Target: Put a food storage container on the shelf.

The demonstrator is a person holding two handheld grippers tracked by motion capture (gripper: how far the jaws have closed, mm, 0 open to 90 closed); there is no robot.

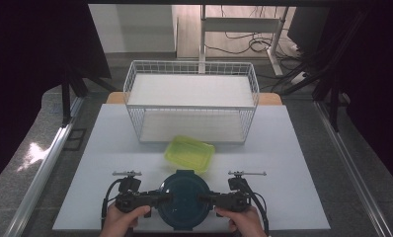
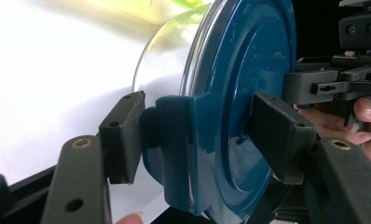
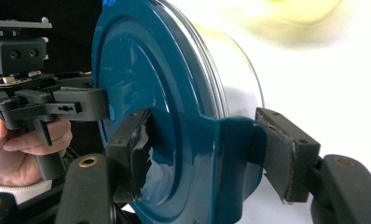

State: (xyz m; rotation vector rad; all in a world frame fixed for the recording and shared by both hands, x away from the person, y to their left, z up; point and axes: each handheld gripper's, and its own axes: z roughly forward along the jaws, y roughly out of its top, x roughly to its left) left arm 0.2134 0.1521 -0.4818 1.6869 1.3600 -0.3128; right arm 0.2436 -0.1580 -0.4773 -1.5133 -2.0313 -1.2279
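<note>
Both grippers clamped the round glass container with the teal lid (image 1: 185, 199) at the near edge of the bench (image 1: 293, 163): the left gripper (image 1: 168, 197) closed on its left latch tab, the right gripper (image 1: 203, 198) on the opposite tab. The latches looked about to be released or pressed; either called for even force. A yellow-green container (image 1: 189, 153) sat just beyond, before the wire basket (image 1: 192, 101).

Dim dark-edged high view, overexposed white background, blurred close-ups in gripper views

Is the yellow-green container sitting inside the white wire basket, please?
No, the yellow-green container lies on the table in front of the white wire basket.
</note>
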